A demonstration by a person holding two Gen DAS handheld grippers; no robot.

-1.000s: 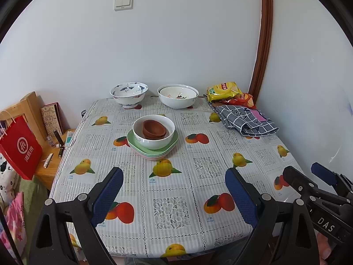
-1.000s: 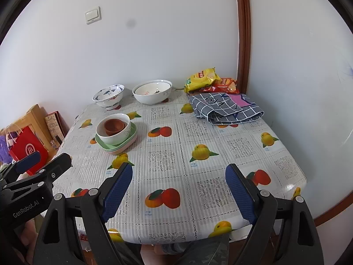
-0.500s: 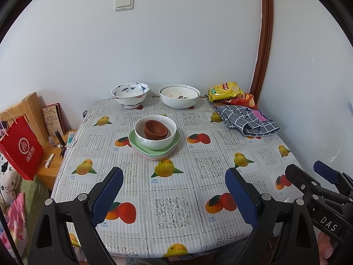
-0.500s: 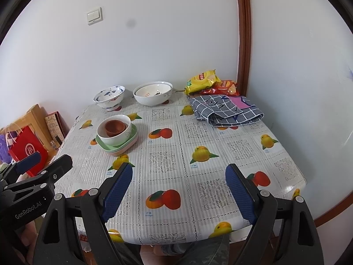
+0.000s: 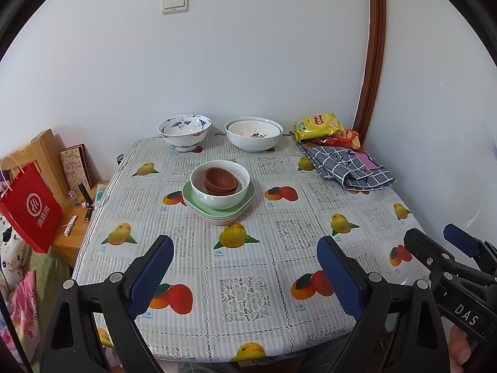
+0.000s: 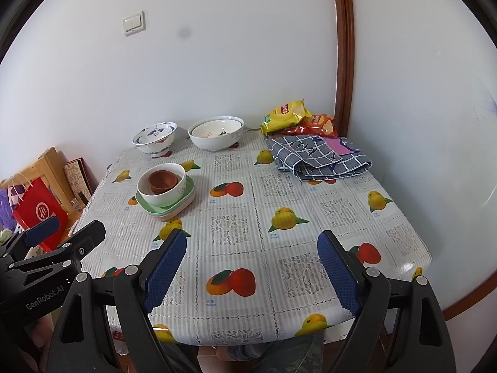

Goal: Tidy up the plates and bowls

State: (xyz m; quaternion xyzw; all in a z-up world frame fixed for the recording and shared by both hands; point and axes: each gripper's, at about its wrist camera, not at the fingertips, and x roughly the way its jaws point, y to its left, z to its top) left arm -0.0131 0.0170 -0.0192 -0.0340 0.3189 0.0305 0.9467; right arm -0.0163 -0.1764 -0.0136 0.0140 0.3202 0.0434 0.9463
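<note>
A stack stands mid-table: green square plates (image 5: 217, 209) (image 6: 183, 200) under a white bowl (image 5: 223, 197) (image 6: 164, 197) that holds brown small bowls (image 5: 220, 180) (image 6: 163, 180). A blue-patterned bowl (image 5: 184, 132) (image 6: 154, 138) and a large white bowl (image 5: 253, 135) (image 6: 216, 135) stand at the far edge. My left gripper (image 5: 245, 276) is open and empty over the near table edge. My right gripper (image 6: 251, 272) is open and empty, also near the front edge. Each gripper shows at the side of the other's view, the right (image 5: 447, 258) and the left (image 6: 59, 242).
The table (image 5: 245, 298) has a fruit-print cloth. A folded checked cloth (image 5: 348, 168) (image 6: 316, 157) and snack bags (image 5: 323, 129) (image 6: 295, 119) lie at the far right by the wall. A red paper bag (image 5: 31, 211) and a wooden stand (image 5: 40, 155) are left of the table.
Both grippers have drawn back slightly from the table, so the scene looks a little farther. Nothing on the table has moved.
</note>
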